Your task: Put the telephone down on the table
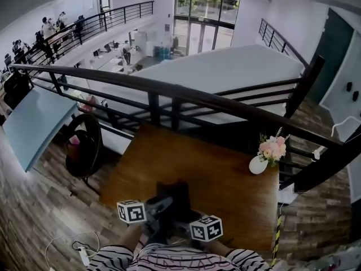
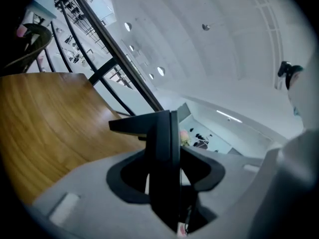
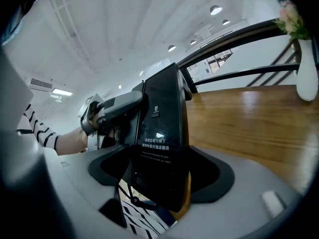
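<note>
- Striped black-and-white sleeves (image 1: 121, 257) sat closest to the head camera, along the bottom edge.
- Just past them, both tools met on one flat black glossy telephone (image 3: 162, 128), held between them from opposite sides.
- Left gripper (image 2: 164, 183): jaws pinched on the telephone, seen edge-on as a thin dark slab standing up between the pads, with a stub of its body jutting out to the left near the top.
- Right gripper (image 3: 159, 183): jaws clamped on the same telephone, its screen face towards that camera with small white print on it.
- Right gripper view also caught the left gripper across the telephone, with a bare hand (image 3: 75, 138) on its grip.
- Telephone stood roughly upright at the near edge of the brown wooden table (image 1: 225, 174).
- Its lower end hung over striped cloth and the table's edge, not flat on the top.
- Rest of the tabletop was bare wood except a white vase (image 1: 258, 165) of pink flowers (image 1: 273, 148) near the far right corner, well apart from the telephone.
- Black metal railing (image 1: 169, 92) ran behind the table's far side.
- Black round-backed chair (image 1: 84, 145) stood off the table's left side on the plank floor (image 1: 34, 208).
- White cable (image 1: 73, 243) lay on that floor near the person's left sleeve.
</note>
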The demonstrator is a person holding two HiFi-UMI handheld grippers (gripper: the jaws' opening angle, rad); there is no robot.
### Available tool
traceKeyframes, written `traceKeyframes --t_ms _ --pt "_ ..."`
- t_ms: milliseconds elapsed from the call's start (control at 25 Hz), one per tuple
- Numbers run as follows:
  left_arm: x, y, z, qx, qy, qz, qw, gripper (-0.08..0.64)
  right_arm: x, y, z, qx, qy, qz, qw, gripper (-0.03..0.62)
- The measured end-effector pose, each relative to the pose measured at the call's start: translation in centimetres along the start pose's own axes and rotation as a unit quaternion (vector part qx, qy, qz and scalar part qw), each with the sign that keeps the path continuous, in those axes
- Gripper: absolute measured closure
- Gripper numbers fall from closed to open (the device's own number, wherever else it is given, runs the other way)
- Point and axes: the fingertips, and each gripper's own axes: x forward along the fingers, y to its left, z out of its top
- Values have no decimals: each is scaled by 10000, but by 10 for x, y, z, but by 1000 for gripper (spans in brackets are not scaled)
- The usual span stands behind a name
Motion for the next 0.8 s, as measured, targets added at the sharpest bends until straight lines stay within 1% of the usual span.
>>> traceKeyframes --t_ms 160,480,640,800 --pt "16 31 34 -11 257 -140 9996 370 32 -16 31 189 -143 -171 9996 224" --pt "54 84 92 -3 672 -599 9959 371 87 -54 85 469 -398 -585 9964 224" --pt "75 110 113 -23 921 -769 9928 373 112 -77 106 664 -493 -754 9937 225" --pt "98 144 126 -5 1188 -877 9890 373 137 -105 121 878 -600 -910 9902 224"
